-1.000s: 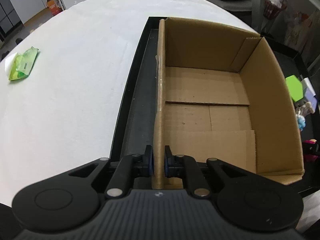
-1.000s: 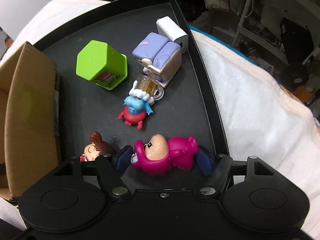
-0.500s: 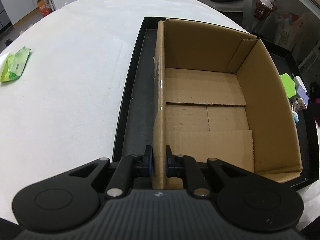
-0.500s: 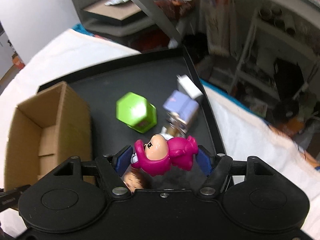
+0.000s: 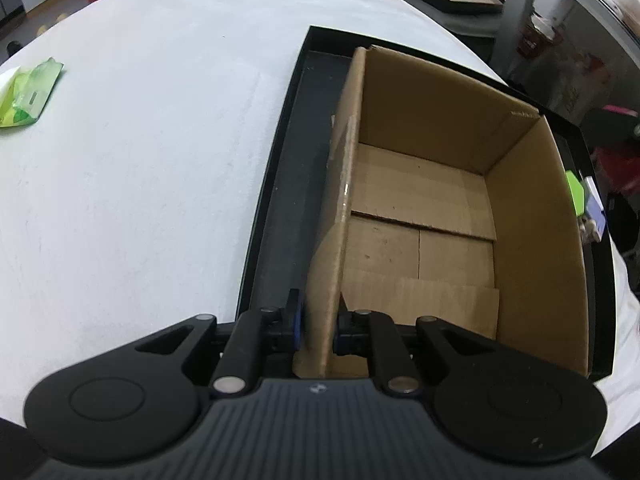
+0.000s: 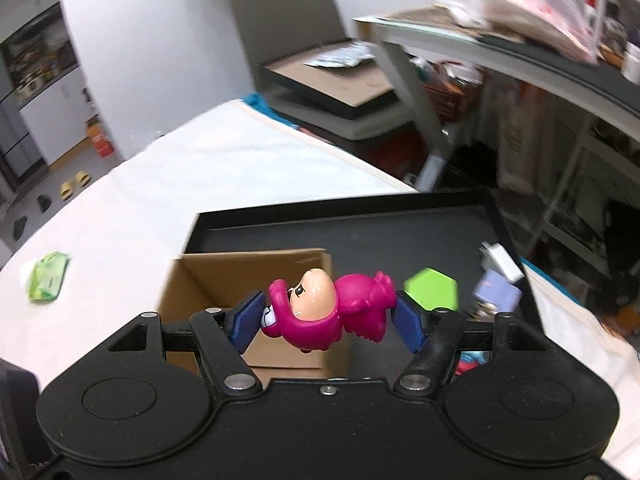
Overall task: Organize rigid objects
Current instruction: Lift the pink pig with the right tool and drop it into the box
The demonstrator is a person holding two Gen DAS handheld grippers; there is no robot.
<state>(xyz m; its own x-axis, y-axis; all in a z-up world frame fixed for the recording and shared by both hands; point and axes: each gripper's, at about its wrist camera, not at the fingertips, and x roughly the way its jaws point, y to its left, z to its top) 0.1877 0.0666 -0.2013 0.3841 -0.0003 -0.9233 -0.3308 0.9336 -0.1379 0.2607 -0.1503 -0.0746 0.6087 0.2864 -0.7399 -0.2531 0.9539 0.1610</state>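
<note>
Left wrist view: the left gripper [image 5: 316,330] has its jaws narrow, pinching the near side wall of the open brown cardboard box [image 5: 420,208], probably to keep the box steady while things are put in. The box, empty inside, stands ahead of the jaws on the black tray [image 5: 280,208], which lies on the white-covered counter [image 5: 152,160].

Right wrist view: the right gripper [image 6: 326,314] holds the magenta plastic toy figure [image 6: 328,308] crosswise between its blue pads, in the air before the box. The green hexagonal block [image 6: 430,288], just right of the jaws, waits on the tray.
</note>
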